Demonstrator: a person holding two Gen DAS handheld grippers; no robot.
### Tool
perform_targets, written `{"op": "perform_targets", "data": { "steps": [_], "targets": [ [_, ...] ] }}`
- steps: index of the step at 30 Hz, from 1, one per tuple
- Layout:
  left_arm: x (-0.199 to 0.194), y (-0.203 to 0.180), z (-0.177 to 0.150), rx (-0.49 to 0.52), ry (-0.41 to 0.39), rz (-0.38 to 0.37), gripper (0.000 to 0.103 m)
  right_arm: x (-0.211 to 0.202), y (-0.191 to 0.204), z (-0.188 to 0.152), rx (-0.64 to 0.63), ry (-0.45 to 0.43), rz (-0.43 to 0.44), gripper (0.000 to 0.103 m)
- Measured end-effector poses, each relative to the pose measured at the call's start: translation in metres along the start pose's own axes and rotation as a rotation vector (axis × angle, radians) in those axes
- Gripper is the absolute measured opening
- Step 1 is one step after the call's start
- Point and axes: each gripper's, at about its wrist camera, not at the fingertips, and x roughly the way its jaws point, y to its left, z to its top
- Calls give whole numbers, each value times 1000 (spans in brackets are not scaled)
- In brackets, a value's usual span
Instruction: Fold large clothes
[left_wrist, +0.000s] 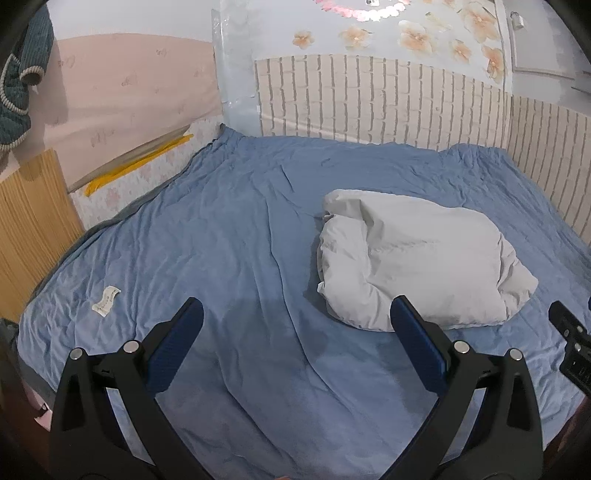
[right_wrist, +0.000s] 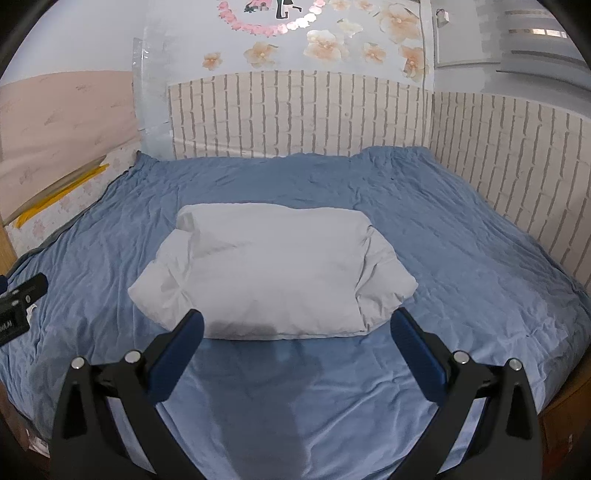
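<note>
Nearest to me: both grippers sit above the near edge of the bed, nothing in either. Left gripper (left_wrist: 295, 314) has its jaws spread wide w/ only blue sheet (left_wrist: 229, 236) between them. Right gripper (right_wrist: 295, 325) is the same, jaws wide apart, empty, aimed straight at the garment.

Next out: the white padded garment (right_wrist: 273, 269), looks like a puffy coat, lies on the bed roughly mid-mattress. From the right wrist view it's dead ahead, its near hem just beyond the fingertips, not touching. From the left wrist view it's off to the right, so the left gripper is well to one side of it. It already reads as a compact bundle: sides tucked in, a rolled sleeve or edge along its left side (left_wrist: 343, 258). A small white tag (left_wrist: 106, 301) lies on the sheet, apart from it, near left.

Far: brick-pattern wall panel (right_wrist: 295, 114) behind the bed, flower decals above.

My read: folding is mostly or fully done, and I'm either between folds or finished. If another fold is wanted, I'd need the left gripper brought across to the bundle's left side, the right to its near-right corner, then both closed on the fabric edge before lifting. Puffy fill prob springs back, so press down after.
</note>
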Motion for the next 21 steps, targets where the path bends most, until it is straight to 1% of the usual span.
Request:
{"op": "perform_targets", "data": {
  "steps": [17, 21],
  "targets": [
    [3, -7, -4, 36, 10, -12, 100, 6, -1, -4, 22, 19, -3, 101],
    [3, -9, -5, 46, 11, -8, 100, 6, 2, -5, 13, 16, -25, 101]
  ]
}}
